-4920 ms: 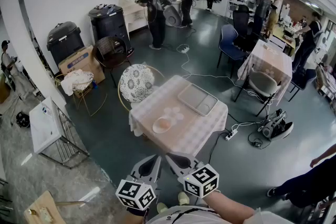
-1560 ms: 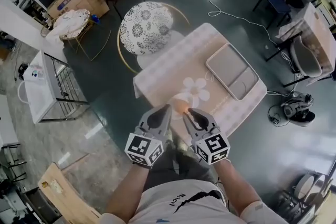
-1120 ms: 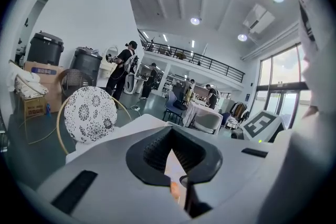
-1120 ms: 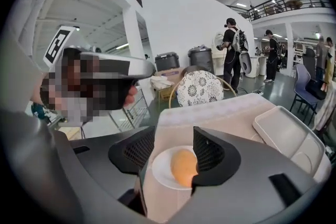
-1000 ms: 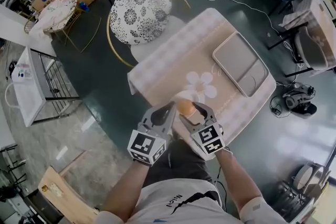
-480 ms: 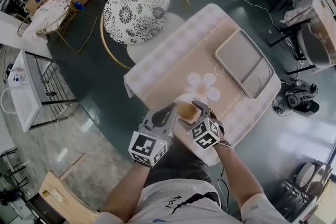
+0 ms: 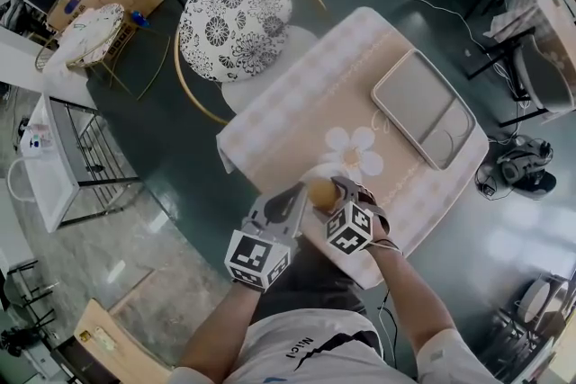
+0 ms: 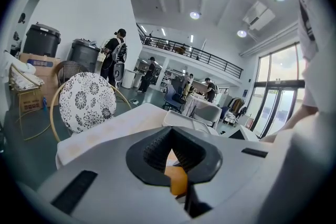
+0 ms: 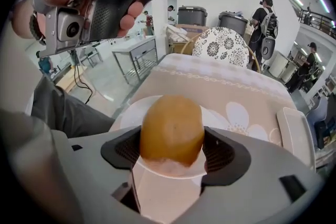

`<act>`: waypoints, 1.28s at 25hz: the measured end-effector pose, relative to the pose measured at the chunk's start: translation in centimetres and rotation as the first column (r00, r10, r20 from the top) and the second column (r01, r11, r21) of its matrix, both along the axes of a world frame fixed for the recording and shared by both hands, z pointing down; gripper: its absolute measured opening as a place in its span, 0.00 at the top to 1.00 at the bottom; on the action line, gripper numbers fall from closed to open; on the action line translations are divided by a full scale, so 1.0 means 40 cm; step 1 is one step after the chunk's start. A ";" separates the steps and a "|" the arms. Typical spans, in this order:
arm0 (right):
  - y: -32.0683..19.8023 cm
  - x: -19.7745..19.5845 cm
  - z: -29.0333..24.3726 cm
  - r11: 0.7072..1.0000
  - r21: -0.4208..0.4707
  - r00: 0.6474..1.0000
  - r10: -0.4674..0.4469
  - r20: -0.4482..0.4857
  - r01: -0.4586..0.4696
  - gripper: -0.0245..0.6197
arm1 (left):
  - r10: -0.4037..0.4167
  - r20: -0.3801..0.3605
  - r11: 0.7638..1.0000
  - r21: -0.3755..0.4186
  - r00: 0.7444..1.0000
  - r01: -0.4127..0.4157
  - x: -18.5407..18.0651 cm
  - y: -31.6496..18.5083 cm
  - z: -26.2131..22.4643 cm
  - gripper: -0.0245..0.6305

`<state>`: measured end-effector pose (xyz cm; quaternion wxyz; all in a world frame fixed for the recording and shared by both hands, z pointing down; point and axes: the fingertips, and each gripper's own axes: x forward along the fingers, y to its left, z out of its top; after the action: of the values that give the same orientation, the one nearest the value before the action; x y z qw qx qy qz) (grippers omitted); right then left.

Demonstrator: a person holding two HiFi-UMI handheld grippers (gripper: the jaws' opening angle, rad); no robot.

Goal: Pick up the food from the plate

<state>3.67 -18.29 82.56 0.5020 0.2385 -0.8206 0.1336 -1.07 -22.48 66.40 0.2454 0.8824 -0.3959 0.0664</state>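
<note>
A golden-brown bun (image 9: 172, 128) stands on a white plate (image 9: 131, 118) at the near edge of the beige table (image 7: 297, 112). My right gripper (image 9: 172, 150) has its jaws on either side of the bun. They are opening, with their pads right beside it, and the bun still rests on the plate. In the head view the bun (image 7: 319, 191) shows just ahead of the right gripper (image 7: 326, 196). The left gripper (image 7: 295, 198) hovers close on the bun's left, shut and empty, and appears at the top left (image 9: 105, 2) of the right gripper view.
A grey compartment tray (image 7: 423, 117) lies at the table's far right. A flower pattern (image 7: 353, 153) marks the cloth beyond the plate. A floral round chair (image 7: 236, 22) stands behind the table's left corner. My legs are against the near table edge.
I have come up to the table from across the room. Over the last second the right gripper moved forward over the plate and its jaws now flank the bun. The left gripper stays beside it.
</note>
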 end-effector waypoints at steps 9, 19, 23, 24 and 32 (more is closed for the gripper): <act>-0.015 -0.001 -0.191 0.994 0.025 0.986 0.100 0.136 -0.105 0.45 | -0.008 0.014 1.000 -0.017 1.000 0.009 -0.010 0.046 -0.111 0.95; 0.020 -0.012 -0.443 0.985 0.001 0.935 0.161 0.315 -0.170 0.45 | 0.005 0.014 0.999 0.052 1.000 -0.006 0.022 0.092 -0.304 0.95; 0.037 -0.009 -0.529 0.987 0.028 0.928 0.137 0.347 -0.156 0.45 | -0.006 0.015 0.997 0.082 1.000 0.004 0.031 0.104 -0.368 0.95; 0.043 -0.004 -0.548 0.987 0.033 0.925 0.134 0.354 -0.156 0.45 | -0.009 0.017 0.996 0.086 1.000 0.007 0.036 0.108 -0.384 0.95; 0.034 0.020 -0.746 0.962 0.052 0.828 0.203 0.522 -0.269 0.45 | -0.062 0.024 0.996 0.070 0.998 0.061 0.034 0.113 -0.484 0.95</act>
<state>4.46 -16.92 52.73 0.2297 0.3244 -0.8950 0.2023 0.30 -17.94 47.04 0.2115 0.8768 -0.4281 0.0565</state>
